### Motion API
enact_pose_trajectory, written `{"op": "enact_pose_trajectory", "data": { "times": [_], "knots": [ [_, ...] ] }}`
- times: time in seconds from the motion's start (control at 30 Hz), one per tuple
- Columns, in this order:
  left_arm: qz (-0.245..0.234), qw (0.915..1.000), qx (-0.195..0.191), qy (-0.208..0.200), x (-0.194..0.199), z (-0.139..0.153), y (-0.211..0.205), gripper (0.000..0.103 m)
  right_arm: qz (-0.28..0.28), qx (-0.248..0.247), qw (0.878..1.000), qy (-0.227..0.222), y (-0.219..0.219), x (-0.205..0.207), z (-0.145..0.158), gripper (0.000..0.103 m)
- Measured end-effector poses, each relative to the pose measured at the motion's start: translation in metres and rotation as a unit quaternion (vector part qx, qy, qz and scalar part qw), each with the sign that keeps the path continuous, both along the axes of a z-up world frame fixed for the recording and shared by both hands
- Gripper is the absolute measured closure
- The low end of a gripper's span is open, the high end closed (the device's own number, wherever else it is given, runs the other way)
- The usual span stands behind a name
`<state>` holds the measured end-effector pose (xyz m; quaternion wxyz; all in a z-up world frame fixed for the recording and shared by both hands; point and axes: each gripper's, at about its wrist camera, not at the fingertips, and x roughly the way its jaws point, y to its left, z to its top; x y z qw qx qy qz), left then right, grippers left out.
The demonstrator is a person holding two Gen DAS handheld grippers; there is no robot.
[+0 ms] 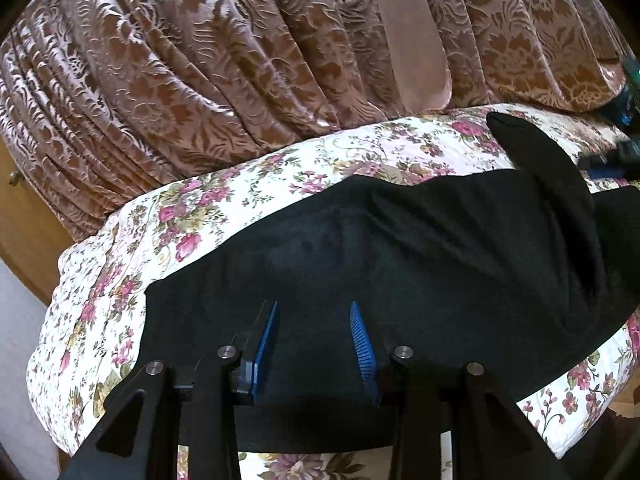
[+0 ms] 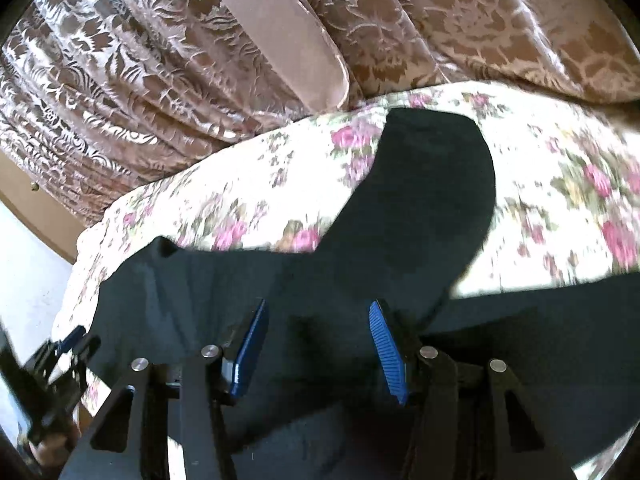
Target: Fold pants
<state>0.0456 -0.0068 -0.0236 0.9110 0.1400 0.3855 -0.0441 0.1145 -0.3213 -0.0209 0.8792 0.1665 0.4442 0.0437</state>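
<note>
Black pants (image 1: 440, 248) lie spread across a floral quilt (image 1: 224, 200) on a bed. One leg end (image 2: 432, 168) bends away toward the curtain. My left gripper (image 1: 314, 305) hovers over the near edge of the pants, blue pads apart, with nothing pinched between them. My right gripper (image 2: 318, 306) stands open above the dark cloth (image 2: 320, 272) where that leg branches off, and its pads hold nothing. Each gripper shows in the other's view: the right one (image 1: 616, 156) blurred at the far right, the left one (image 2: 68, 344) at the lower left.
A brown patterned curtain (image 1: 200, 60) hangs in folds right behind the bed, with a plain pink band (image 1: 408, 40) in it. Wooden furniture (image 1: 24, 232) and a pale wall stand to the left. The quilt's (image 2: 560, 184) far right part lies bare.
</note>
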Motion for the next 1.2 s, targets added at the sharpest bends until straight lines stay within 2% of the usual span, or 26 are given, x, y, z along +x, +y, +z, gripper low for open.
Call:
{"op": "enact_pose_trajectory", "data": {
  "times": [0.47, 0.57, 0.67, 0.77, 0.93, 1.03, 1.13, 1.17, 1.2],
  "knots": [
    [-0.013, 0.9994, 0.010, 0.032, 0.017, -0.021, -0.017, 0.066, -0.017, -0.033, 0.999, 0.039, -0.016, 0.118, -0.009, 0.042],
    [-0.016, 0.9981, -0.017, 0.057, 0.022, -0.030, -0.014, 0.066, -0.021, -0.039, 0.998, 0.049, -0.023, 0.132, -0.011, 0.042],
    [-0.019, 0.9965, -0.041, 0.070, 0.022, -0.039, -0.010, 0.066, -0.050, -0.016, 0.998, 0.045, -0.046, 0.140, -0.006, 0.042],
    [-0.030, 0.9923, -0.090, 0.079, 0.018, -0.042, -0.002, 0.066, -0.076, -0.001, 0.996, 0.046, -0.066, 0.151, 0.000, 0.042],
    [-0.049, 0.9909, -0.102, 0.073, 0.012, -0.042, -0.003, 0.066, -0.084, -0.025, 0.993, 0.082, -0.066, 0.187, -0.014, 0.043],
    [-0.054, 0.9893, -0.111, 0.078, 0.009, -0.041, -0.005, 0.066, -0.088, -0.061, 0.987, 0.122, -0.055, 0.213, -0.035, 0.051],
    [-0.061, 0.9891, -0.107, 0.080, 0.007, -0.040, -0.008, 0.066, -0.101, -0.119, 0.971, 0.181, -0.049, 0.236, -0.064, 0.066],
    [-0.065, 0.9886, -0.109, 0.081, 0.006, -0.039, -0.008, 0.066, -0.098, -0.131, 0.969, 0.185, -0.048, 0.238, -0.069, 0.073],
    [-0.068, 0.9878, -0.113, 0.083, 0.005, -0.039, -0.009, 0.066, -0.095, -0.145, 0.968, 0.182, -0.046, 0.239, -0.070, 0.085]
  ]
}}
